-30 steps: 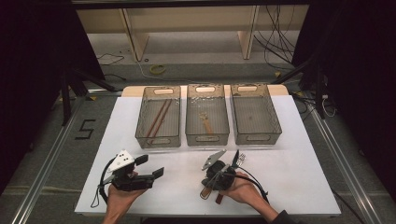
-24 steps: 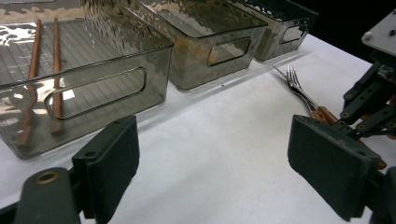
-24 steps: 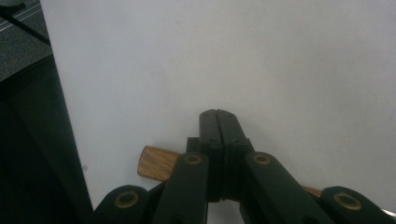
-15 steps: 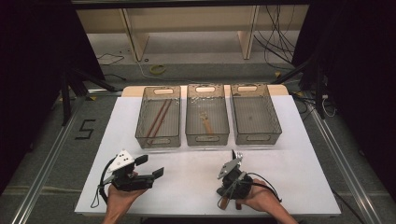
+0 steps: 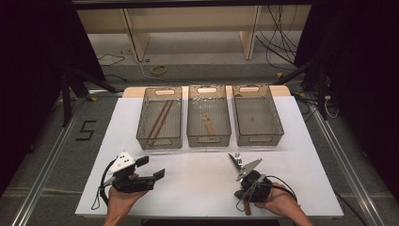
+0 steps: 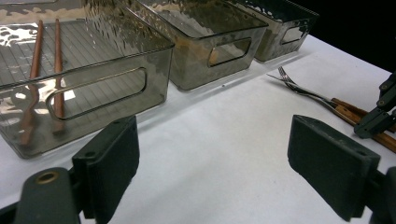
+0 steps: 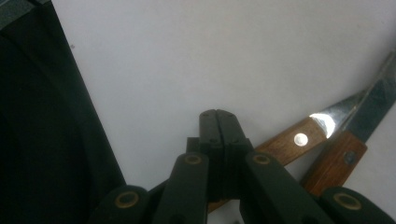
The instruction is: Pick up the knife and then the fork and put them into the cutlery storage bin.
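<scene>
A fork [image 6: 299, 88] and a knife [image 5: 250, 166] with wooden handles [image 7: 299, 140] lie side by side on the white table [image 5: 202, 181], in front of the middle bin and the right bin. My right gripper [image 5: 245, 179] is at their handle ends. Its jaws [image 7: 217, 126] are pressed together with no gap and lie across the handles, which pass underneath. My left gripper [image 5: 150, 167] hovers at the front left with its jaws wide open [image 6: 233, 158] and nothing between them. It faces the bins and the fork.
Three clear smoked bins stand in a row at mid-table. The left bin [image 5: 159, 141] holds two brown chopsticks [image 5: 160, 120]. In the middle bin [image 5: 208, 140] lies a small wooden utensil [image 5: 207, 123]. The right bin [image 5: 258, 139] looks bare. Cables trail beyond the table's far edge.
My right gripper has shifted right and back toward the near edge, and the fork and knife moved along with it. The left gripper has stayed in place, open.
</scene>
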`<state>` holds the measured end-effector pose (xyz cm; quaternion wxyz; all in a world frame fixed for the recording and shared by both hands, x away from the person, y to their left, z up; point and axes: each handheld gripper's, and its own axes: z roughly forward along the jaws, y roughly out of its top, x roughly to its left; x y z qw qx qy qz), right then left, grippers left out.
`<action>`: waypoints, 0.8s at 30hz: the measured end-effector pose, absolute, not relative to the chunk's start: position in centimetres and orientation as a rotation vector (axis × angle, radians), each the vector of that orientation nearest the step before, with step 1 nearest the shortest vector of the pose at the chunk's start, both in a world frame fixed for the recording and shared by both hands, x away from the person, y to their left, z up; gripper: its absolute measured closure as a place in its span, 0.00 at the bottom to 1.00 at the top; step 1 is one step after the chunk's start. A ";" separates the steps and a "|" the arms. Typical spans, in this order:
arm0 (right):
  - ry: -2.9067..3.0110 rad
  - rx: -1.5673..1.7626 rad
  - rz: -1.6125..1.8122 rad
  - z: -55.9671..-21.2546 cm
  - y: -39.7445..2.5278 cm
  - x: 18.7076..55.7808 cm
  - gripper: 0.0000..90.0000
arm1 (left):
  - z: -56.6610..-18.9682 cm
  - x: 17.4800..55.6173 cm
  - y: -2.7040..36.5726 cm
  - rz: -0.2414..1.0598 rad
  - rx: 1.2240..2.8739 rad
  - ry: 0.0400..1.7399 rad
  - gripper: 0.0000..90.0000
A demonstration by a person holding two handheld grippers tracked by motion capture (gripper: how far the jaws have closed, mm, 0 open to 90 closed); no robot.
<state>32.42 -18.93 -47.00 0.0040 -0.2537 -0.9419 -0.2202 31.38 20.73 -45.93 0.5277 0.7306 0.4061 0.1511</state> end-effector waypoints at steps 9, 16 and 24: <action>-2.967 -0.850 -0.656 -46.7 -20.6 32.6 1.00 | -45.9 31.4 20.7 0.362 1.749 0.970 0.18; -2.978 -0.890 -0.642 -46.6 -21.8 32.9 1.00 | -45.9 31.4 20.7 0.363 1.749 0.970 0.18; -2.983 -0.929 -0.624 -46.5 -22.6 33.3 1.00 | -45.9 31.4 20.7 0.363 1.748 0.969 0.18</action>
